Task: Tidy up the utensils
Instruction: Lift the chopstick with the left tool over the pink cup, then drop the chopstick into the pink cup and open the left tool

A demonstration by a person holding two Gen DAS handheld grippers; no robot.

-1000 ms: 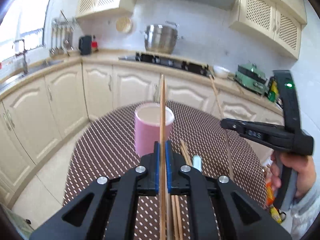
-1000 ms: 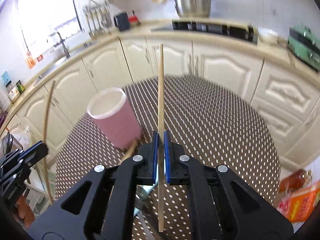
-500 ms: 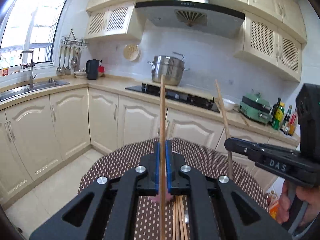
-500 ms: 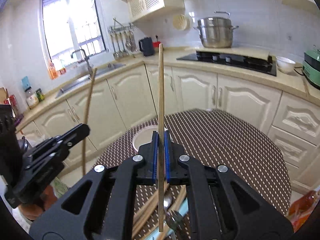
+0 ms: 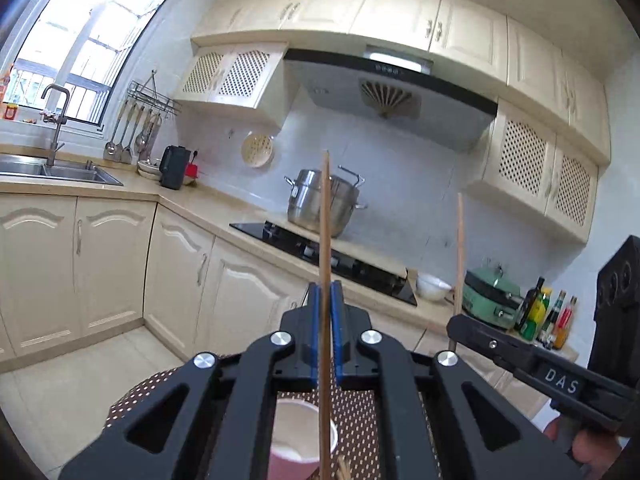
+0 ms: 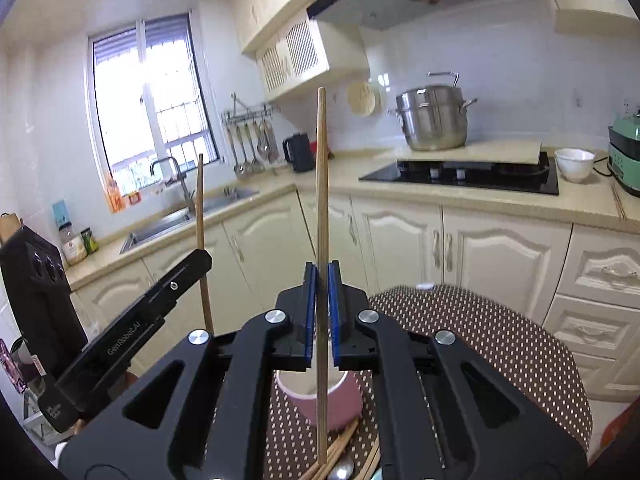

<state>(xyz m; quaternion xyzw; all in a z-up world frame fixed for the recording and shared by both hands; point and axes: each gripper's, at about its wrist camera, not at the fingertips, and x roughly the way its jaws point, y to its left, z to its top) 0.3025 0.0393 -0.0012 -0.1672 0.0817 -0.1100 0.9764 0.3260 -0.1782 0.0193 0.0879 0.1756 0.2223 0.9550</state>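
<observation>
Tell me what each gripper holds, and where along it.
Left gripper pinches one chopstick partway along its length; right gripper pinches another chopstick likewise, both upright.

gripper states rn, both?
Left gripper: closed on an upright chopstick.
Right gripper: closed on another upright chopstick.

Left wrist view: rides the left gripper, facing nearly level toward the stove and range hood, sink at left.
Right wrist view: rides the right gripper, angled slightly down toward the window corner and counter.
Nearness: both close above the dotted table.
Shared: steel pot, pink cup, each other's gripper.
</observation>
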